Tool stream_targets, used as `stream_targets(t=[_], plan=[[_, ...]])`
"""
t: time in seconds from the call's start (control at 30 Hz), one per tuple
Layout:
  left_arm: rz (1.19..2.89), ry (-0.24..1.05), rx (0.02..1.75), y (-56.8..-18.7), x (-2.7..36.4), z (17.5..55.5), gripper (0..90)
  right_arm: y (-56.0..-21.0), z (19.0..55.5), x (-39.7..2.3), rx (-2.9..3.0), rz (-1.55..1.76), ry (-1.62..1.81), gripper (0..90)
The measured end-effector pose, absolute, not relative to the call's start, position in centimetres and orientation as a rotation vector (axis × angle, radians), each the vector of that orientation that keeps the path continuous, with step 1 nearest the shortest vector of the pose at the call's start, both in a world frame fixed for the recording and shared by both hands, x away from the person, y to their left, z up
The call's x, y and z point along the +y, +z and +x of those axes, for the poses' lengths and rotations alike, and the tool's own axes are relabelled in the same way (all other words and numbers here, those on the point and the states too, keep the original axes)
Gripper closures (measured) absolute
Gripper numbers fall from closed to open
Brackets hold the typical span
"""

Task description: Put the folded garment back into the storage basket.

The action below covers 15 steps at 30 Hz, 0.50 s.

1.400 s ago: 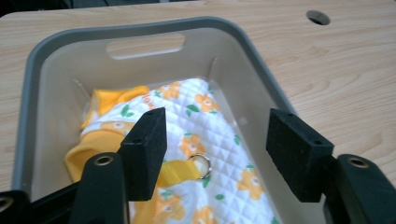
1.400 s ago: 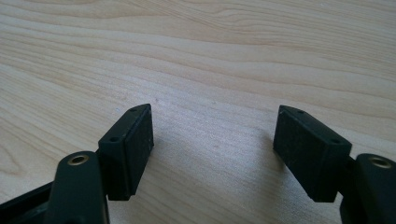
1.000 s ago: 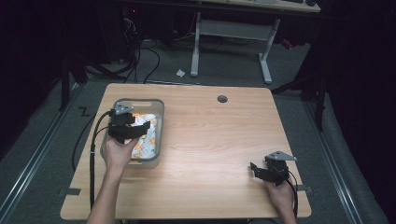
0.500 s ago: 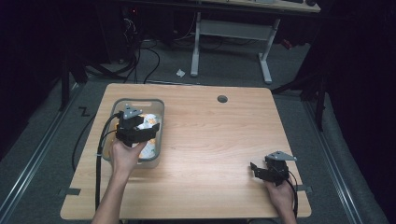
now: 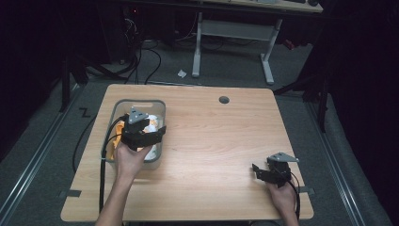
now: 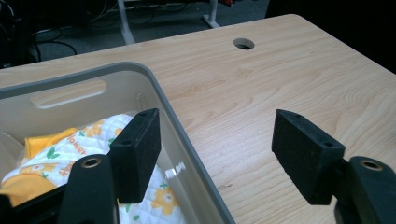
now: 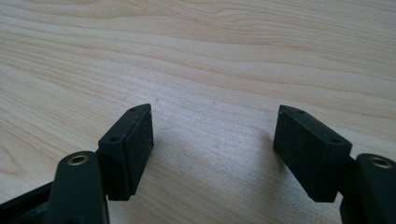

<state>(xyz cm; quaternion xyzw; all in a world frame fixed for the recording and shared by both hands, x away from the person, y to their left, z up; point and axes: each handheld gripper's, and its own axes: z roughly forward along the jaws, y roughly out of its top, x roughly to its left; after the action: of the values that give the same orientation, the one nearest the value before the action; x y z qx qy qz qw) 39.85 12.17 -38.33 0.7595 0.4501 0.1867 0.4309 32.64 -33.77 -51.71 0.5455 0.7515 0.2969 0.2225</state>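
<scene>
Left hand-held gripper (image 5: 149,133): hovers over the right-hand rim of the bin. In the left gripper view (image 6: 215,154) one black pad hangs inside the bin above the cloth and the other hangs over bare table. Its jaws have just been opening and stand released, with only the bin wall beneath the gap and nothing pinched.
Change from a second ago: this gripper sat over the middle of the bin then; now it is shifted toward the bin's right edge and the person's side.
Bin (image 5: 158,107): translucent grey plastic tub with a handle slot, standing on the left part of the table.
Cloth (image 6: 70,147): white quilted fabric printed with yellow flowers, with some orange fabric, lying inside the bin, unmoved.
Right hand-held gripper (image 5: 260,171): rests near the table's right front corner, same spot as before; its jaws (image 7: 212,149) are spread and empty over bare wood.
Table (image 5: 221,141): light wood-grain top with a round cable hole near the far edge.
</scene>
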Motion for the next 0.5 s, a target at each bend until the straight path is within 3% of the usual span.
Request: stream_targets(t=[0.5], plan=[[1.871,0.464,1.099,-38.2,10.8,38.8,30.5,-51.7,32.6,-33.8,2.075,1.507,0.821,28.9]])
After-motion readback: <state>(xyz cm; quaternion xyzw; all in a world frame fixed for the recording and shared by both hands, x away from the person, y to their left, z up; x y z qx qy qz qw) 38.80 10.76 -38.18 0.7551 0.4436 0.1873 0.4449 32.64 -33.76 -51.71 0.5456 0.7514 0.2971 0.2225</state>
